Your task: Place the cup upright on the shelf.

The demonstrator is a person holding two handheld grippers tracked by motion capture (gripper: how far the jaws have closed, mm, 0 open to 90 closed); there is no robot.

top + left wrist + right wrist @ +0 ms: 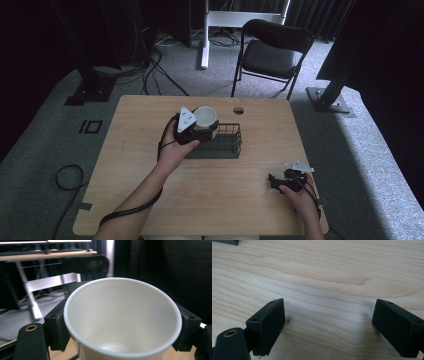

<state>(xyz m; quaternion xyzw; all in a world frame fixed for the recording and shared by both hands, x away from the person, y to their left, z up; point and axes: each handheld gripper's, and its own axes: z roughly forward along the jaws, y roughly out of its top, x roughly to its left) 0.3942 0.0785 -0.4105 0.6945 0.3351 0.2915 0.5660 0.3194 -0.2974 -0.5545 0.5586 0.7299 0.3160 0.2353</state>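
A white cup [205,116] is held upright over the left end of a black wire basket [225,146], with my left gripper [200,131] shut on it. In the left gripper view the empty cup [122,322] sits between the two black jaws, which press on its sides. My right gripper [276,181] rests low over the wooden table [150,165] near the front right. In the right gripper view its jaws stand wide apart, my right gripper [328,325] open over bare wood with nothing between them.
A round cable hole [238,110] lies in the table behind the basket. A black folding chair [270,52] stands beyond the far edge, with a white desk leg [204,35] and floor cables to its left. Black frame posts flank the table.
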